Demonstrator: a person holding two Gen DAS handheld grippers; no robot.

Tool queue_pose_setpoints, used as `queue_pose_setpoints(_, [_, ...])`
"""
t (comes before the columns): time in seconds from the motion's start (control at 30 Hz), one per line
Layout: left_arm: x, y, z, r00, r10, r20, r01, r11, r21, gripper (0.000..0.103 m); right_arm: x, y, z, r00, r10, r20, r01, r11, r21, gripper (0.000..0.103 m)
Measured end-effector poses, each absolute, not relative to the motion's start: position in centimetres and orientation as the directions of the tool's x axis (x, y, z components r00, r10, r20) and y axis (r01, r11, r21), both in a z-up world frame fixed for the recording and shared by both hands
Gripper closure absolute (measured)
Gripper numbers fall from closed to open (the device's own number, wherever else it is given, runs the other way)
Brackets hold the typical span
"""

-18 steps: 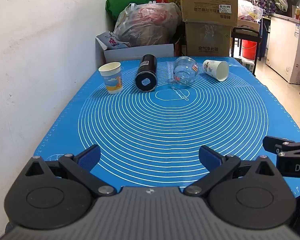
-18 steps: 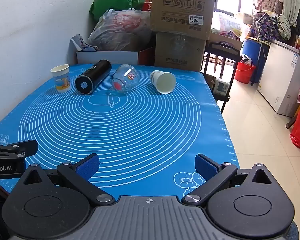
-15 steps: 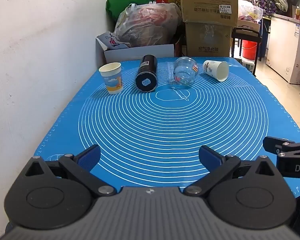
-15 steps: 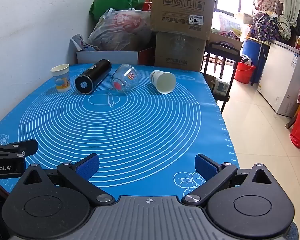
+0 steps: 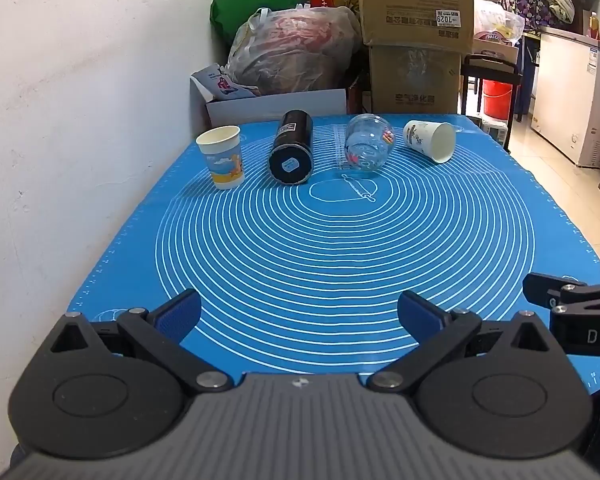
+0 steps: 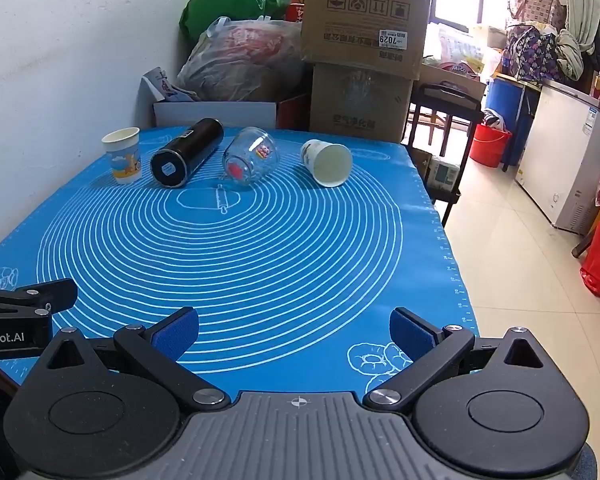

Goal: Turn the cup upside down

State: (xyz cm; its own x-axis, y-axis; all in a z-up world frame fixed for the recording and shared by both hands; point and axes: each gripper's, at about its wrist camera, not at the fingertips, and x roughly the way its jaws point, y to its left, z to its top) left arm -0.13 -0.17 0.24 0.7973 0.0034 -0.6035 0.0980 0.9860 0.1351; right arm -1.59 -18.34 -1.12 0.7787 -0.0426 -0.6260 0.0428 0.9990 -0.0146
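A paper cup [image 5: 222, 157] [image 6: 123, 155] with a cartoon print stands upright at the far left of the blue mat [image 5: 340, 248] [image 6: 228, 256]. A second paper cup [image 5: 430, 140] [image 6: 327, 161] lies on its side at the far right, mouth facing me. Between them a black flask [image 5: 291, 147] [image 6: 186, 153] and a clear glass jar [image 5: 366, 147] [image 6: 250, 158] lie on their sides. My left gripper [image 5: 299, 316] and right gripper [image 6: 294, 330] are open and empty over the near edge, far from the cups.
A white wall [image 5: 60, 100] runs along the table's left. Cardboard boxes [image 5: 416, 36], plastic bags [image 5: 296, 56] and a white box [image 5: 276, 106] stand behind the table. The table's right edge drops to a tiled floor [image 6: 520, 264] with a white freezer [image 6: 568, 160].
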Motion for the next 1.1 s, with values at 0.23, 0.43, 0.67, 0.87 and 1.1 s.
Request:
queue_pose_setpoints(0.23, [-0.18, -0.15, 0.21, 0.798, 0.001, -0.602, 0.101, 0.986, 0.135, 0.0, -1.59, -18.34, -1.08, 0.778, -0.043, -0.626, 0.043, 0.999, -0.015, 0.0])
queue_pose_setpoints(0.43, [-0.17, -0.19, 0.19, 0.799, 0.002, -0.601, 0.1, 0.986, 0.136, 0.0, -1.59, -18.37, -1.04, 0.779, -0.043, -0.626, 0.043, 0.999, -0.015, 0.0])
queue_pose_setpoints(0.67, [-0.19, -0.27, 0.25, 0.8, 0.001, -0.601, 0.1, 0.986, 0.135, 0.0, -1.59, -18.54, -1.09, 0.779, -0.042, -0.626, 0.043, 0.999, -0.014, 0.0])
queue_pose_setpoints(0.87, [-0.22, -0.27, 0.37, 0.801, 0.004, -0.599, 0.097, 0.986, 0.136, 0.0, -1.51, -18.65, -1.15, 0.778, -0.042, -0.626, 0.043, 0.999, -0.014, 0.0])
queue_pose_setpoints(1.1, [-0.23, -0.24, 0.33, 0.801, 0.005, -0.599, 0.097, 0.986, 0.137, 0.0, -1.48, -18.61, -1.19, 0.779, -0.041, -0.626, 0.041, 0.999, -0.014, 0.0])
